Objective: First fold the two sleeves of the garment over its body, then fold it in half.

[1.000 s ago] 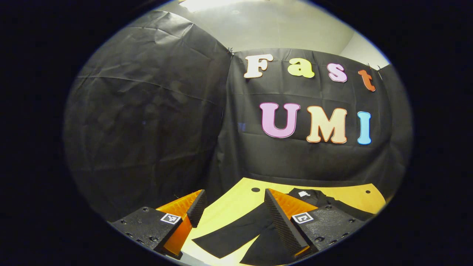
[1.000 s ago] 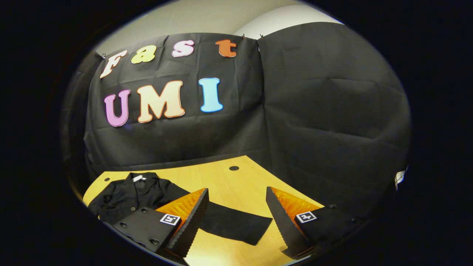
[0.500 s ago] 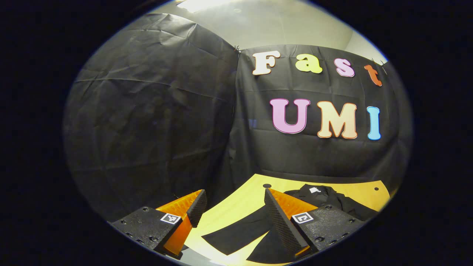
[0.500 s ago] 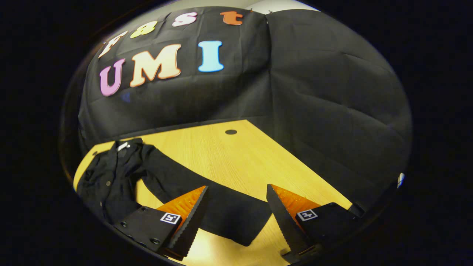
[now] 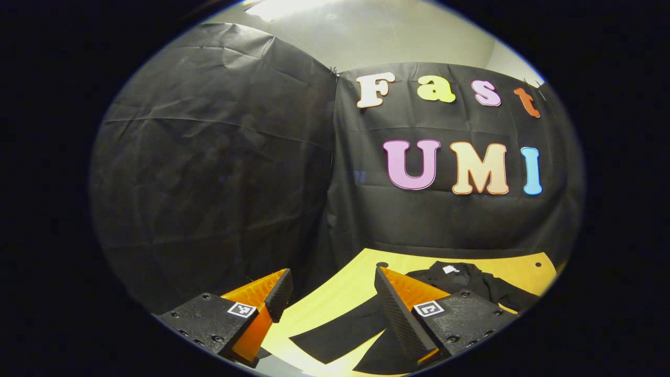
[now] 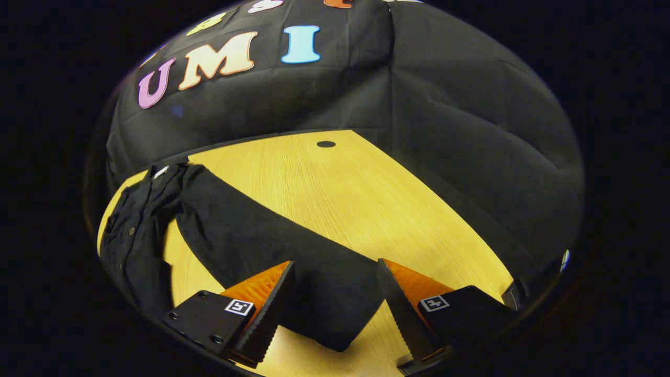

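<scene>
Item: black garment (image 6: pixel 157 220) flat on table (image 6: pixel 335 193), sleeve (image 6: pixel 293 262) spread toward me | Handling: soft, light, limp, I judge; take cuff edge | Right gripper (image 6: pixel 335 309) jaws wide above cuff, empty | Left gripper (image 5: pixel 330 309) wide, empty

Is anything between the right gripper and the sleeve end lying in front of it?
Nothing visible. In the right gripper view the right gripper is open, and the sleeve end lies on the bare table between its fingers. The path from the sleeve across to the garment body also looks free.
</scene>
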{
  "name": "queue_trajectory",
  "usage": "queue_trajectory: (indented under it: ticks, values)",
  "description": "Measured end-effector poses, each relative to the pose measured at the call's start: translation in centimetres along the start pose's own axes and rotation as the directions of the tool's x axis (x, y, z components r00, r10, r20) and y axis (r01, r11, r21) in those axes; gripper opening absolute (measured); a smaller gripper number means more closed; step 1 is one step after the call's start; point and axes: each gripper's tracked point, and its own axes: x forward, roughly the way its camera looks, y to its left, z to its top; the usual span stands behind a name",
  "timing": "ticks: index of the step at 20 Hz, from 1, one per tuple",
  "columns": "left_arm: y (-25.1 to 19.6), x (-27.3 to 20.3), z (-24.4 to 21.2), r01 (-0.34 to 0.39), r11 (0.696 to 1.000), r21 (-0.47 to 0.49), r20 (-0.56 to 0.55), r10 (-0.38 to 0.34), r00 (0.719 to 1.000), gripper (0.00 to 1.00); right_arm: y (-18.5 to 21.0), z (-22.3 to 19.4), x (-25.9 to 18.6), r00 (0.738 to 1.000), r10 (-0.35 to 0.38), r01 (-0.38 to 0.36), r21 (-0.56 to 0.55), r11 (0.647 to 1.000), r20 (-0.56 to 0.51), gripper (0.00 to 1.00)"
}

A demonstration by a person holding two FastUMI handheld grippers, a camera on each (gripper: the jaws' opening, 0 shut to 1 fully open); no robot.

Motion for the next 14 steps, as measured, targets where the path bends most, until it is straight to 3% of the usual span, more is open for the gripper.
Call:
queue_trajectory:
  ticks: [2,10,14]
  values:
    - [-0.4,0.3,-0.3,0.003,1.000,0.004,-0.007,-0.003,1.000,0.93,0.1,-1.4,0.2,0.999,0.002,-0.005,-0.058,0.998,-0.046,0.99]
    - [-2.1,0.7,-0.9,0.048,0.999,0.025,-0.020,-0.047,0.999,0.93,0.4,-1.5,0.4,0.999,0.033,-0.033,0.056,0.998,0.000,0.98]
    - [-2.4,1.1,-1.2,0.056,0.998,0.002,-0.026,-0.056,0.998,0.93,1.1,-1.4,0.3,0.999,0.046,-0.045,0.050,0.998,-0.020,0.89]
